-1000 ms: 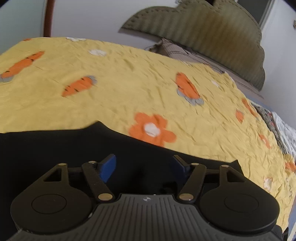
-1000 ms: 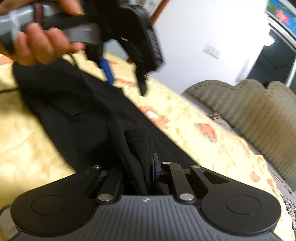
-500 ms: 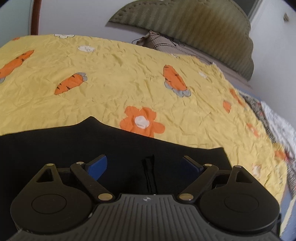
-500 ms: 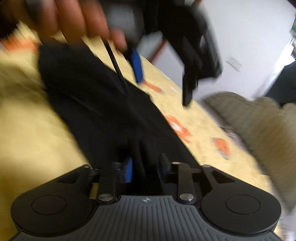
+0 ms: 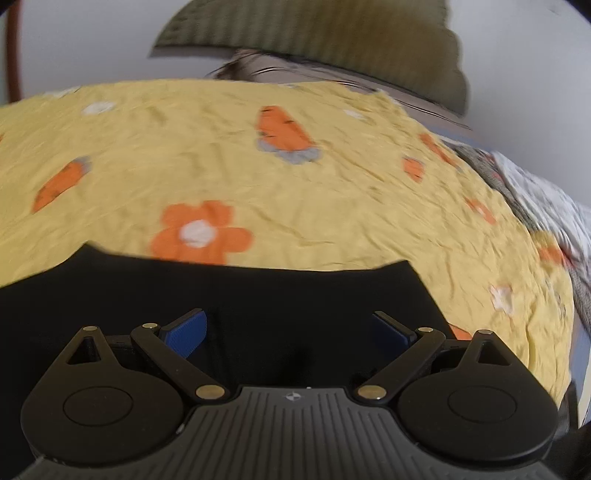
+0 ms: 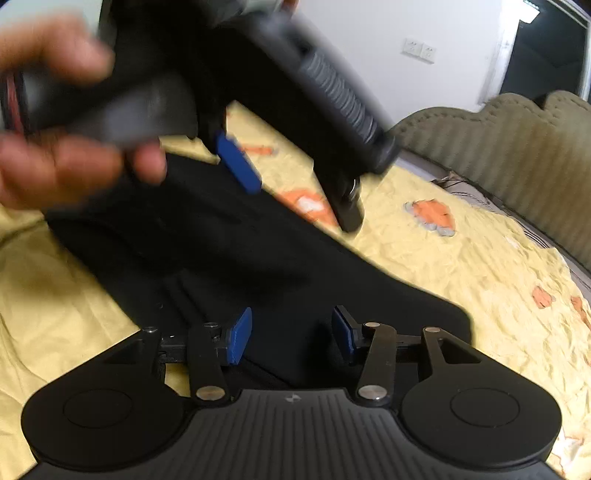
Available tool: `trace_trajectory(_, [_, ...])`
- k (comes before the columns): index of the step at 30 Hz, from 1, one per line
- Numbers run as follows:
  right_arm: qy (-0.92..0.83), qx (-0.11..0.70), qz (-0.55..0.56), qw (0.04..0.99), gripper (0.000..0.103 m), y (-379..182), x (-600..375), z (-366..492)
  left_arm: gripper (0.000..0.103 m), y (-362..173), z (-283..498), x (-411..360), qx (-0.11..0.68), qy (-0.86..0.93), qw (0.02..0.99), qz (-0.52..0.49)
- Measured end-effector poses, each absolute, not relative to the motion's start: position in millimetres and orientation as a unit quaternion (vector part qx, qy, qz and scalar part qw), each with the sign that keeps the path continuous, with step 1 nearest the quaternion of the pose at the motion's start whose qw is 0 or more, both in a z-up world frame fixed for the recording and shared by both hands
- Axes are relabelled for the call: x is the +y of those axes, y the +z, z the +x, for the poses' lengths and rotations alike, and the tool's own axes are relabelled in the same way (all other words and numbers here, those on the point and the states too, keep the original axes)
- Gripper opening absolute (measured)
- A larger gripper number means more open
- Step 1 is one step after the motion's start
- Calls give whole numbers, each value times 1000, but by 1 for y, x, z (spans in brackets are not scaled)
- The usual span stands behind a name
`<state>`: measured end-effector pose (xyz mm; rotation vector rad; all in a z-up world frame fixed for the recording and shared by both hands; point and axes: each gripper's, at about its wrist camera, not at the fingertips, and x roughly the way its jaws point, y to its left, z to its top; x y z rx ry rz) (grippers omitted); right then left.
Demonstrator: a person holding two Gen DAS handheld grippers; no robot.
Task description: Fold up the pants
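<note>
Black pants (image 6: 236, 258) lie on the yellow sheet (image 5: 332, 206), near edge hidden by both grippers. Left gripper (image 5: 288, 328) and right gripper (image 6: 291, 332) are opening, seemingly gripping nothing; blurred hand (image 6: 59, 155).

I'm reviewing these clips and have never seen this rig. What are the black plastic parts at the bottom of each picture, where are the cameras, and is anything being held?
There is no robot here. A person holds a hand-operated gripper in each hand, and each gripper carries a wide-angle camera looking forward along its two blue-padded fingers. The black parts at the bottom of each picture are that gripper's own body.

The left wrist view shows the left gripper above black pants lying on a yellow bedspread printed with carrots and flowers. A ribbed headboard stands behind.

The right wrist view shows the right gripper over the same pants. Higher up, blurred, is the person's hand holding the left gripper.

Both grippers' jaws are opening. The pants lie beneath them, but no pad presses on the cloth, so nothing is held.
</note>
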<state>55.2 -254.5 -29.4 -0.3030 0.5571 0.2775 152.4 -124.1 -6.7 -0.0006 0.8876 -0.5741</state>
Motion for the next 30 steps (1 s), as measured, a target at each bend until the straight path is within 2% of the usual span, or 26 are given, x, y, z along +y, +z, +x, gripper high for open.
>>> trace_trajectory(6, [56, 284, -72, 954, 47, -28, -325, 97, 95, -37, 161, -151, 433, -273, 856, 68])
trace_trajectory(10, [58, 330, -50, 941, 47, -45, -351, 131, 92, -51, 169, -154, 442, -232, 861, 96])
trace_trajectory(13, [47, 307, -24, 950, 47, -34, -363, 125, 97, -38, 156, -142, 429, -247, 865, 86])
trace_trajectory(15, [50, 293, -28, 954, 47, -28, -362, 104, 102, -33, 146, -141, 423, -254, 865, 88])
trace_trajectory(19, [69, 322, -52, 943, 47, -33, -345, 69, 102, -50, 146, -157, 444, -238, 855, 121])
trace_trajectory(25, [50, 305, -52, 950, 48, -36, -332, 64, 102, -48, 144, -156, 445, -216, 863, 104])
trace_trajectory(30, [49, 324, -86, 941, 50, -48, -319, 67, 102, -37, 136, -152, 437, -194, 872, 104])
